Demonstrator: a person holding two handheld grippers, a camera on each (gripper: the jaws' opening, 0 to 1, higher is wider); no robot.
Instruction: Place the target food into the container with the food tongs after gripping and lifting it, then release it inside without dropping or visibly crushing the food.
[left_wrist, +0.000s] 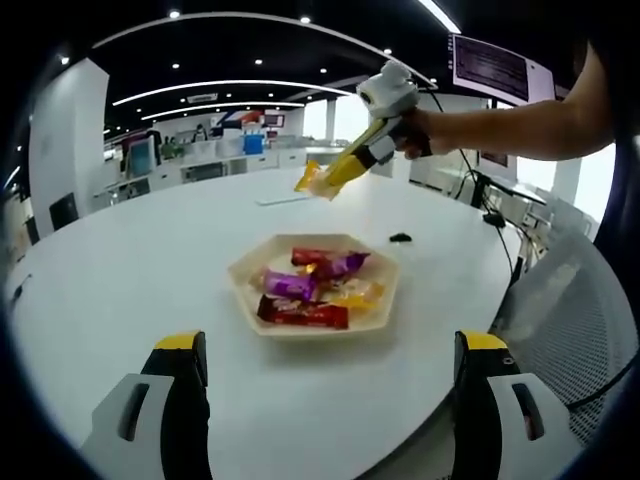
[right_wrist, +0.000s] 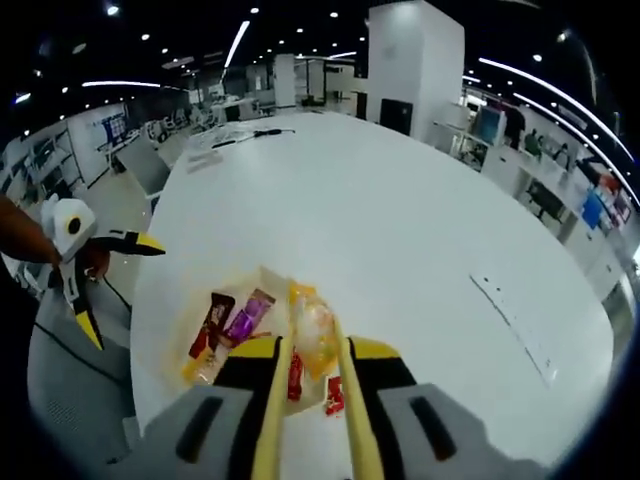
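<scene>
Fingers of your right gripper (left_wrist: 372, 150) squeeze yellow food tongs (right_wrist: 310, 400), pinching an orange-wrapped snack (right_wrist: 312, 330) lifted high above the tray (left_wrist: 385, 300) of candies on the table (left_wrist: 130, 280). Your left gripper (left_wrist: 335, 385) waits near the tray, fingers spread, holding nothing.

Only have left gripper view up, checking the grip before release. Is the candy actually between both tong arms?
Observer: Yes. In right gripper view the yellow-wrapped candy sits between both arms of the tongs, near their tips.
Operator: Is the gripper squeezing them?
Observer: The right gripper has one jaw outside each arm, closed on the tongs.
Operator: Aimed at the tray?
Observer: Looking along the tongs, the candy overlaps the tray, next to a purple candy. I can't tell its height above the tray.
</scene>
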